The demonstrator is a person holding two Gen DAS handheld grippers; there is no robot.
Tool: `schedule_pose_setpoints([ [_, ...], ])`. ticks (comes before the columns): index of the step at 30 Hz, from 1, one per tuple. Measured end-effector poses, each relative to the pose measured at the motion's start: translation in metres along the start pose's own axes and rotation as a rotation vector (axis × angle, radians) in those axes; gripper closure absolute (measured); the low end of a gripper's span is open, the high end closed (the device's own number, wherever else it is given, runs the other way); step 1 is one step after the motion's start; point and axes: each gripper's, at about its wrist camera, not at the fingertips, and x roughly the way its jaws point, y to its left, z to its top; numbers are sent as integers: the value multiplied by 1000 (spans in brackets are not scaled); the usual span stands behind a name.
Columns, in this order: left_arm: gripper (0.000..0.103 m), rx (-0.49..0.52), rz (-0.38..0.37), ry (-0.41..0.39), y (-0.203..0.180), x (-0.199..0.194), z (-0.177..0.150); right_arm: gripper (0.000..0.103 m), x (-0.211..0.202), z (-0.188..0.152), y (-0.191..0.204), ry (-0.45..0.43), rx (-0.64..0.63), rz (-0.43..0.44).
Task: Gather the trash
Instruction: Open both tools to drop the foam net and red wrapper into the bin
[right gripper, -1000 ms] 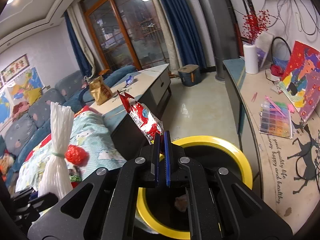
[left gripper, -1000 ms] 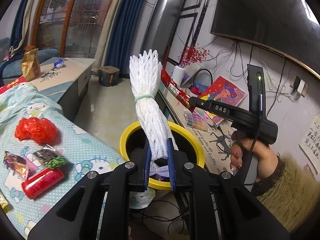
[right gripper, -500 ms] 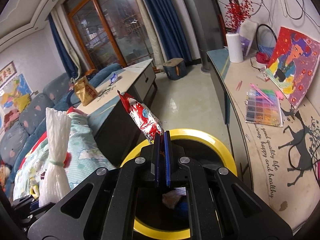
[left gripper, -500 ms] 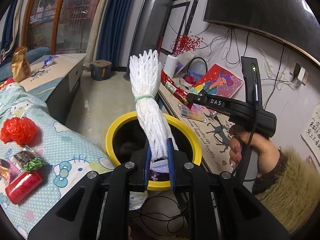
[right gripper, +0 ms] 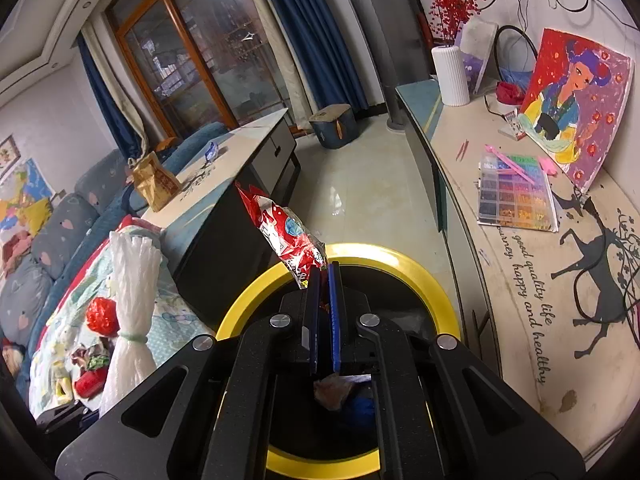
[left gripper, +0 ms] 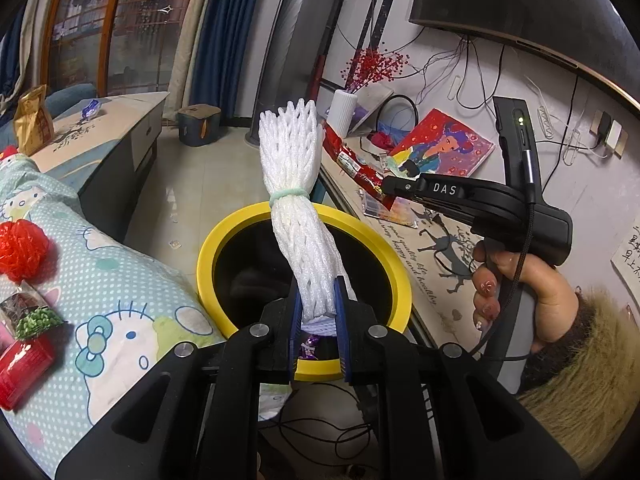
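Note:
My left gripper (left gripper: 319,312) is shut on a white foam net bundle (left gripper: 298,208) tied with a green band, held upright over the yellow-rimmed black bin (left gripper: 248,220). My right gripper (right gripper: 323,280) is shut on a red snack wrapper (right gripper: 284,236), held above the same bin (right gripper: 420,276). In the left wrist view the right gripper (left gripper: 390,184) holds the wrapper (left gripper: 352,164) over the bin's far right rim. The bundle also shows in the right wrist view (right gripper: 130,304). Some trash lies in the bin (right gripper: 336,392).
A Hello Kitty cloth (left gripper: 120,292) left of the bin holds a red net ball (left gripper: 22,248), a red packet (left gripper: 24,364) and a dark wrapper (left gripper: 28,312). A counter (right gripper: 520,280) with a bead box and a painting is on the right. A low cabinet (right gripper: 240,184) stands behind.
Both grippers have moved closer over the bin, which now looms larger. Each still holds its item.

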Motion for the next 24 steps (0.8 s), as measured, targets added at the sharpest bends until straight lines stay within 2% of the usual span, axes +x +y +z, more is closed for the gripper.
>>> schedule_pose_setpoints([
  [10,88,-15,19,69,6,37,-3,101,11,-4,-15,44,35,-22],
  [18,88,-10,9,76,1,52,-3,100,13,-4,-25,59,59,-22],
  [21,85,-16,4,81,0,59,-2,96,15,-4,-29,76,80,-16],
  [22,74,-16,-4,85,-1,61,-1,87,16,-4,-31,83,86,-14],
  [23,53,-14,-4,84,-1,62,0,79,16,-4,-32,84,94,-17],
  [24,41,-10,1,77,-2,61,0,77,15,-5,-33,80,95,-21],
])
